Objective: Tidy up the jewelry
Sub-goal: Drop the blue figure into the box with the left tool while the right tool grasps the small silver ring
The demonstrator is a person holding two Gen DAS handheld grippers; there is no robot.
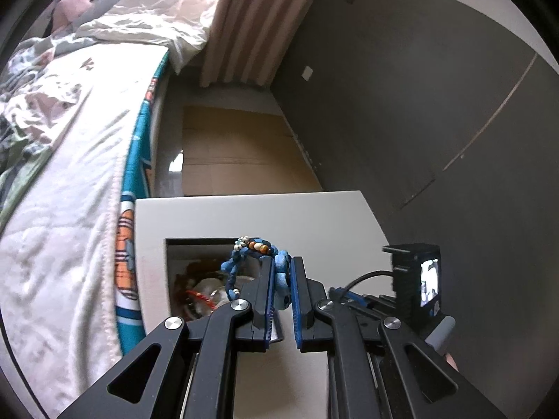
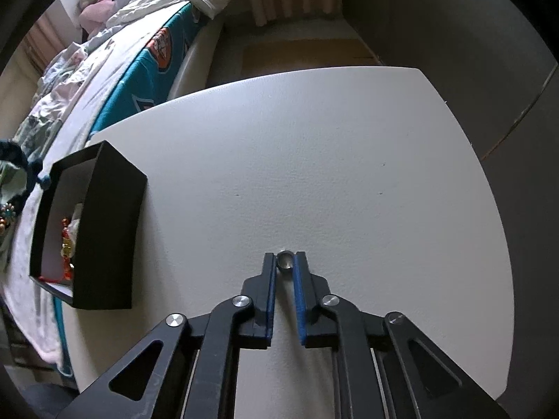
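Note:
My left gripper (image 1: 282, 262) is shut on a blue braided bracelet (image 1: 279, 272) with wooden and white beads, held above the open black jewelry box (image 1: 181, 265). Red and shiny pieces lie inside the box. In the right wrist view the black box (image 2: 104, 230) stands at the left of the white table (image 2: 314, 160), and part of the blue bracelet (image 2: 14, 153) shows at the far left edge. My right gripper (image 2: 286, 256) is shut on a small silver ring (image 2: 285, 261) resting at table level.
A bed with a white blanket (image 1: 70, 174) and teal sheet (image 2: 139, 80) runs along the table's left side. A dark wall (image 1: 419, 104) is to the right. The right gripper's camera body (image 1: 417, 276) sits close on the right in the left wrist view.

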